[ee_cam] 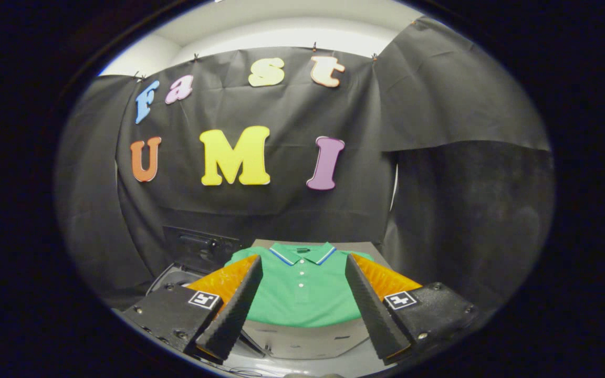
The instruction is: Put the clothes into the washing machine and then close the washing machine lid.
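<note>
Green cloth shows in the wide gap between the two fingers of the tongs [302,310], which stand spread far apart and have hold of nothing; both fingers hang in the air short of the shirt [302,291], neither touching it. The spread looks like a readying stance, wide enough to come down over a fold of fabric. The shirt, a green polo with a striped collar and a row of white buttons, lies flat and smoothed out, collar away from the tongs, on a raised pale box-like stand [302,341] just ahead of the fingers; laid that way, its near hem hangs a little over the stand's front edge, which probably offers the easiest place to pinch. Beyond the left finger sits the washing machine [176,278], its dark lid [200,247] tipped up and back against the black cloth wall, so the opening stands ready to receive the shirt. By my judgement the task is at its very start: shirt not yet gripped, lid still open.
</note>
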`<state>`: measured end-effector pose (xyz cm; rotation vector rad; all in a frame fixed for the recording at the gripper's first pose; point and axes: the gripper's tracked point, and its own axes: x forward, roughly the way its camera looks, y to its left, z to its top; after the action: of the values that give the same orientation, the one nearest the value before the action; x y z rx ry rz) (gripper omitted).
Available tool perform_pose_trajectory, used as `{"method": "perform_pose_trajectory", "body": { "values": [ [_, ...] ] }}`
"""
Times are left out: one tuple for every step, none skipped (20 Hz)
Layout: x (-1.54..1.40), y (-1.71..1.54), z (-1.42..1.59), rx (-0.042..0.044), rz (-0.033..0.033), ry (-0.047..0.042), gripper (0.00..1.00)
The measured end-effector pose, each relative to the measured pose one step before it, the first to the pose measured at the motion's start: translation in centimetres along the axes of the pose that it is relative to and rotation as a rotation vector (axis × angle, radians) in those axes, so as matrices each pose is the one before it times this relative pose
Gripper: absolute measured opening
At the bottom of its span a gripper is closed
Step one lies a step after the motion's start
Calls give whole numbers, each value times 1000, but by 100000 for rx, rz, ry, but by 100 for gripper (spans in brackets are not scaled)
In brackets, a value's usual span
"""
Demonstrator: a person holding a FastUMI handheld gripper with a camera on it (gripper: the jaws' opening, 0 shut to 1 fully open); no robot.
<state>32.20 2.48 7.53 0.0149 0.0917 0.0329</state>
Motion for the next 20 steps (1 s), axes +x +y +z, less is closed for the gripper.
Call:
{"method": "perform_pose_trajectory", "body": {
  "values": [
    [1728,-16,-299,-146,127,3143,99],
    [1764,-108,-537,-209,80,3741,99],
    [1701,161,-585,-119,1035,3817,99],
    [1655,330,-563,-138,1549,4657,99],
    [1530,17,-705,-63,450,3957,99],
    [1567,0,-392,42,399,2873,99],
    [1489,-151,-526,-538,93,3302,99],
    [1534,-125,-574,-1025,-264,3534,99],
    [1207,-416,-985,-1385,-1123,4605,99],
    [1186,-353,-877,-1074,-1363,4517,99],
    [766,-147,-427,-979,-446,2884,99],
    [690,-458,-514,-137,-1478,3442,99],
    [339,125,-690,263,-4,4003,99],
    [-269,127,671,3019,949,-1690,99],
    [548,-67,-224,330,-727,2162,99],
    [-113,60,6,270,504,1055,99],
    [-70,39,47,820,-231,1054,98],
    [48,-90,-70,251,30,1663,98],
    [167,-2,-105,2623,-208,1178,98],
    [45,191,-10,3112,-16,1195,98]
  ]
}}
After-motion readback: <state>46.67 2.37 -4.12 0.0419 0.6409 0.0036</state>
